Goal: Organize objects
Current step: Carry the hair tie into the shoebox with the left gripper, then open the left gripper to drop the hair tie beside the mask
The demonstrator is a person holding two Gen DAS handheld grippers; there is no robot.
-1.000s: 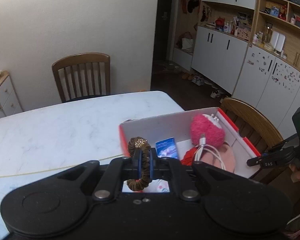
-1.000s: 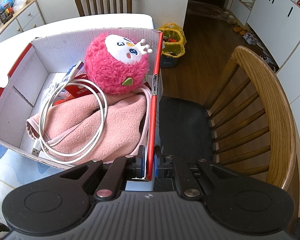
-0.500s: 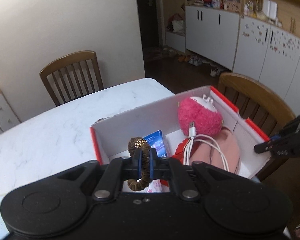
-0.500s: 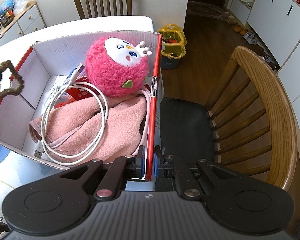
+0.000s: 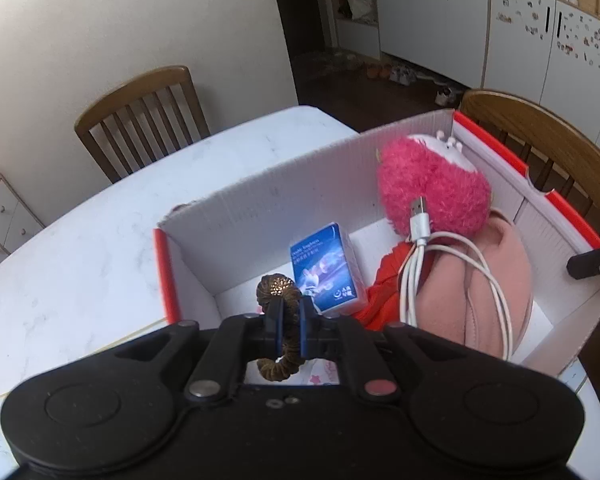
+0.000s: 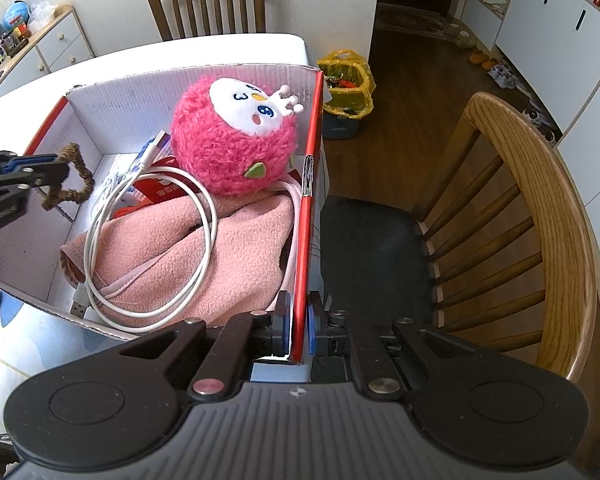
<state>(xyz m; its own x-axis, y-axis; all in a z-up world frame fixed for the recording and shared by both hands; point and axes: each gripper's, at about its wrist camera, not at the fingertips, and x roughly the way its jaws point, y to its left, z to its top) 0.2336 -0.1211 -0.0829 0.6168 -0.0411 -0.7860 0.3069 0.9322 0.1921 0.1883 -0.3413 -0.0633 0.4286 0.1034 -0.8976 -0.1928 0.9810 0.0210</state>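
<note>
Lower now — left tool [image 5: 290, 322], box [image 5: 260, 200]-ward

box [image 6: 314, 184]: white, red edges | plush toy [image 6: 232, 148]: fuzzy pink, white face | cloth [image 6: 204, 264]: pale pink fleece | cable [image 6: 100, 216]: white | hair tie [image 5: 278, 292]: brown, gold-speckled | packet [image 5: 324, 268]: blue | counter [image 5: 80, 248]: white marble

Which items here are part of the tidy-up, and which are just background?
In play:
- scrunchie, clamped in left gripper
- box, wall clamped by right gripper
- plush, cable, pink fleece, blue pack inside it

Background:
- chairs
- yellow bin
- cabinets
</note>
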